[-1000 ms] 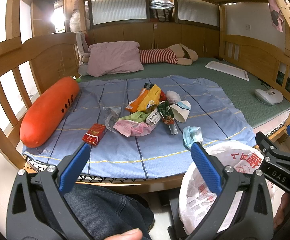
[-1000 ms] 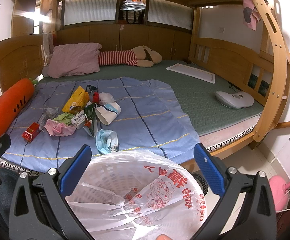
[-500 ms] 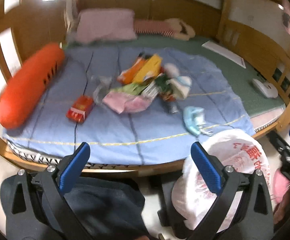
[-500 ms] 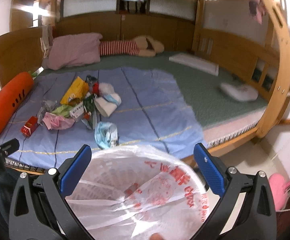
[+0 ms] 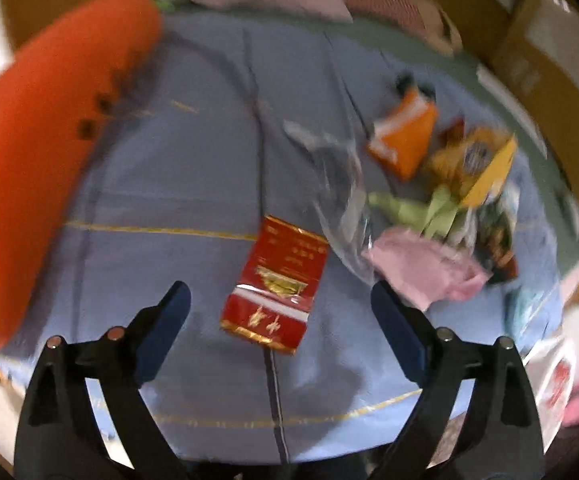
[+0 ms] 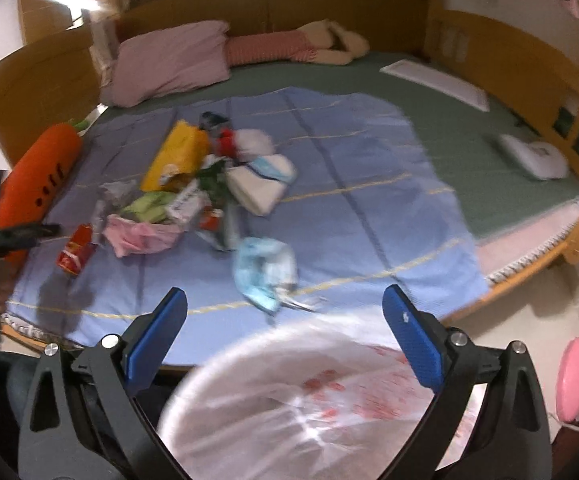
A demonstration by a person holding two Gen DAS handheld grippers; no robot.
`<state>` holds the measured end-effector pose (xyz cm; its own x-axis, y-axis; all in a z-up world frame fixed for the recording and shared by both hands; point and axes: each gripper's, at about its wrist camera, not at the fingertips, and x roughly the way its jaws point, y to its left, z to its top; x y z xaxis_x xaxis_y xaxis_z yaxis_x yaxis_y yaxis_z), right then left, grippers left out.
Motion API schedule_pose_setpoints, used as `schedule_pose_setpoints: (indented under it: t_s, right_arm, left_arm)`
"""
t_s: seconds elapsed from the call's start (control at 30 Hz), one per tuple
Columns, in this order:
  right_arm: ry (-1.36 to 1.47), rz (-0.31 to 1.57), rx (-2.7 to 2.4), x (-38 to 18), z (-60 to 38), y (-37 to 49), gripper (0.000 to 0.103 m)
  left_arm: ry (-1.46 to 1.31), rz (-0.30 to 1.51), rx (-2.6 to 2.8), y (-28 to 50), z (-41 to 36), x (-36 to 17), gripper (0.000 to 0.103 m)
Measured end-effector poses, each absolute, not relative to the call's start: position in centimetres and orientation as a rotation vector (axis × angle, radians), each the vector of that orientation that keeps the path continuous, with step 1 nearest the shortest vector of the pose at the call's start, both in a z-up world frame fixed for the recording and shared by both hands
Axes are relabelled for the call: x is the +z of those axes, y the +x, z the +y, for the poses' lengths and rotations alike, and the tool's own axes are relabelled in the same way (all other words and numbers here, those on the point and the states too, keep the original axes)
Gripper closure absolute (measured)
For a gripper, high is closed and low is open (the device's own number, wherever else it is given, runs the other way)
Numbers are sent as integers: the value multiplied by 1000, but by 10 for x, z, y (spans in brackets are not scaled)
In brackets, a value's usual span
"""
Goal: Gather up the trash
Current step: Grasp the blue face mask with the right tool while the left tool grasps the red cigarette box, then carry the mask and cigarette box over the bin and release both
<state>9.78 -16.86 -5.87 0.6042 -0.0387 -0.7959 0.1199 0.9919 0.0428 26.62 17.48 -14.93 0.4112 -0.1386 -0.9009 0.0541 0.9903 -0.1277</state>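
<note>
Left gripper [image 5: 279, 304] spread wide, nothing between the blue pads; it hangs just above the blue blanket [image 5: 177, 184], lined up on the red cigarette pack [image 5: 277, 284]. The pack lies flat on the blanket, its near end between the two fingertips; can't tell if anything touches it. View is motion-blurred.

Just right of the pack: crumpled clear plastic wrap [image 5: 341, 200], then a pink bag [image 5: 421, 268]. Farther right and beyond: green wrapper [image 5: 421, 208], yellow snack bag [image 5: 481, 168], orange snack bag [image 5: 405, 140]. Big orange carrot cushion [image 5: 49, 128] runs along the left edge of the blanket.

Right gripper [image 6: 285, 316] also wide and empty, over the white bin bag [image 6: 301, 396] with red print, which sits off the near edge of the bed [image 6: 521, 268]. In that view the trash pile sits left of centre on the blanket [image 6: 369, 208]: cigarette pack [image 6: 75, 250] at its near-left end, pink bag [image 6: 141, 234], yellow snack bag [image 6: 177, 152], white paper cup [image 6: 261, 184] on its side, and a light blue face mask [image 6: 265, 270] alone nearest the bin bag. The left gripper's black frame shows at that view's left edge, beside the carrot cushion [image 6: 39, 176]. Pink pillow [image 6: 169, 60] and striped plush toy [image 6: 297, 44] at the far end. White device [image 6: 537, 156] on the green mat [image 6: 469, 136], far right.
</note>
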Motion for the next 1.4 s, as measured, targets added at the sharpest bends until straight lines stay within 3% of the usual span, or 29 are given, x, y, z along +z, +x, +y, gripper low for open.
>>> schedule_pose_setpoints:
  t_s: [0.2, 0.53, 0.57, 0.7, 0.73, 0.83, 1.1, 1.4]
  right_arm:
    - [-98, 1167, 2, -98, -148, 189, 6]
    - [-166, 1473, -12, -183, -152, 260, 9]
    - [-151, 1488, -24, -188, -155, 261, 13]
    - [-58, 1521, 13, -197, -161, 263, 56]
    - [-33, 1520, 26, -199, -162, 263, 66]
    - [-31, 1481, 41, -193, -159, 262, 85]
    - [-50, 1287, 100, -141, -129, 230, 87]
    - [-83, 1099, 125, -88, -107, 176, 87]
  left_arm:
    - [208, 1232, -169, 282, 139, -187, 11]
    - [91, 1247, -192, 269, 159, -189, 11]
    - [88, 1252, -199, 272, 158, -191, 11]
    - [87, 1273, -195, 269, 157, -200, 13]
    - [89, 1276, -164, 272, 158, -203, 24]
    - [66, 1263, -141, 285, 165, -209, 42]
    - [40, 1143, -63, 265, 189, -189, 44]
    - [197, 792, 103, 182, 146, -105, 44]
